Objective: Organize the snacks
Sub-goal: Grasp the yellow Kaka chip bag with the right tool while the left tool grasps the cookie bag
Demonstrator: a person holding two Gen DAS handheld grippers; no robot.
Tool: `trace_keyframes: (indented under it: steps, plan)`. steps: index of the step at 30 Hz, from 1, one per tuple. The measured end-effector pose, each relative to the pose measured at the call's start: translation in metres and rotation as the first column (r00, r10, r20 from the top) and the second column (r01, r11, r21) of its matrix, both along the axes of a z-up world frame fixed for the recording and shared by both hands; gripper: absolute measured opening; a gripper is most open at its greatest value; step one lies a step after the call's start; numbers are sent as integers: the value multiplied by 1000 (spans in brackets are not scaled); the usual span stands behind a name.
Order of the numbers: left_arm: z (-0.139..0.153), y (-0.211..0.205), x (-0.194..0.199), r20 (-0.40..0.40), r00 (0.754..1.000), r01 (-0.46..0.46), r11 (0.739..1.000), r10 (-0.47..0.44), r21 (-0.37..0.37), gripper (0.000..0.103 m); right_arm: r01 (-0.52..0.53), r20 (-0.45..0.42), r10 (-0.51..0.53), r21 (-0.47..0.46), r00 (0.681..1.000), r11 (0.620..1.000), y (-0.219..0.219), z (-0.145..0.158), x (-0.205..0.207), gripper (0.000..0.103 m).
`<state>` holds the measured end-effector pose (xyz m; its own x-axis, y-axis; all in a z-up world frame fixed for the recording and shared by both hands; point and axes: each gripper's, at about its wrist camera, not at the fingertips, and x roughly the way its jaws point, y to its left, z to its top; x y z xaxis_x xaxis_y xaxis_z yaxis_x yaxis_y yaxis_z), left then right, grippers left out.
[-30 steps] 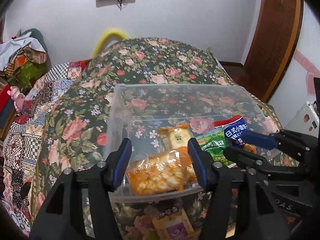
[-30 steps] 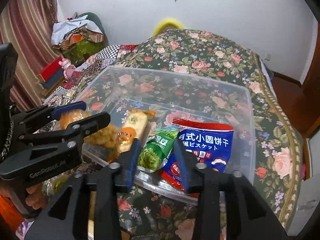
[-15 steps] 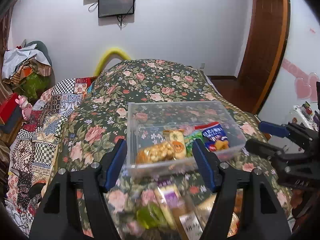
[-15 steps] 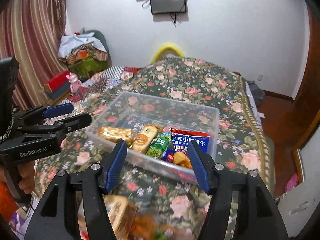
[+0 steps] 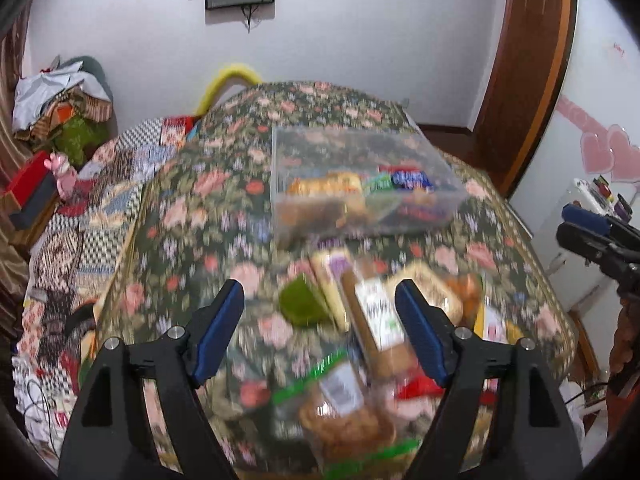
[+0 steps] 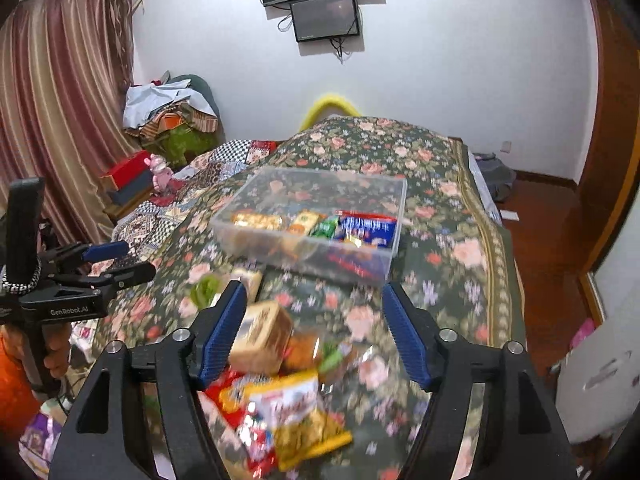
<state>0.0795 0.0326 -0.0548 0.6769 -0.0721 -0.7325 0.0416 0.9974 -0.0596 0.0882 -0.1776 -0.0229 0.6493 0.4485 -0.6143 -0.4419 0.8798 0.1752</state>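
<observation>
Your clear plastic bin (image 6: 394, 200) sits ahead of both grippers on the flowered bedspread (image 6: 452, 248), and it looks placed there as the collecting point: a row of packets already stands along its near wall, among them a blue biscuit bag (image 6: 366, 226) and a green packet (image 6: 325, 227), so sorted snacks stay upright and readable. The loose pile of snacks (image 6: 280, 392) lies close under you, below and between the fingers, likely because it is the unsorted stock within easy reach.

Your right gripper (image 6: 312, 328) hangs above that pile with its jaws opening, already well apart and empty; a tan boxy packet (image 6: 260, 336) sits just inside its left finger in the view, but nothing shows the pad pressing it. Your left gripper (image 5: 320, 328) is the same: jaws opening, wide, holding nothing, with a green wedge-shaped packet (image 5: 302, 306) and a long brown packet (image 5: 376, 320) lying beneath the gap, apart from the pads. The picture there is blurred, so finer labels cannot be read.

Judging from this, you are lined up to choose the next snack from the pile while the bin waits just beyond it
</observation>
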Motion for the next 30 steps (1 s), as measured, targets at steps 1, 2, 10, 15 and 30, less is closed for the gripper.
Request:
trace_keyframes:
  steps: [1, 2, 10, 15, 30]
  plan:
    - [-4, -2, -5, -14, 1000, 2, 1000, -2, 7, 78, 5, -3, -5, -2, 1000, 1000, -2, -4, -6, 73]
    - [-7, -4, -9, -24, 1000, 5, 1000, -5, 15, 78, 9, -5, -9, -5, 1000, 1000, -5, -7, -11, 74]
    - [-42, -12, -34, -103, 995, 18, 1000, -17, 11, 78, 8, -94, -9, -21, 995, 1000, -11, -41, -29, 76]
    - [-62, -10, -37, -160, 987, -14, 1000, 10, -27, 78, -18, -143, 13, -31, 990, 999, -9, -62, -32, 76]
    - [-105, -5, -29, -247, 969, -63, 988, 27, -141, 82, -86, -245, 68, -64, 967, 994, 16, -102, -18, 77]
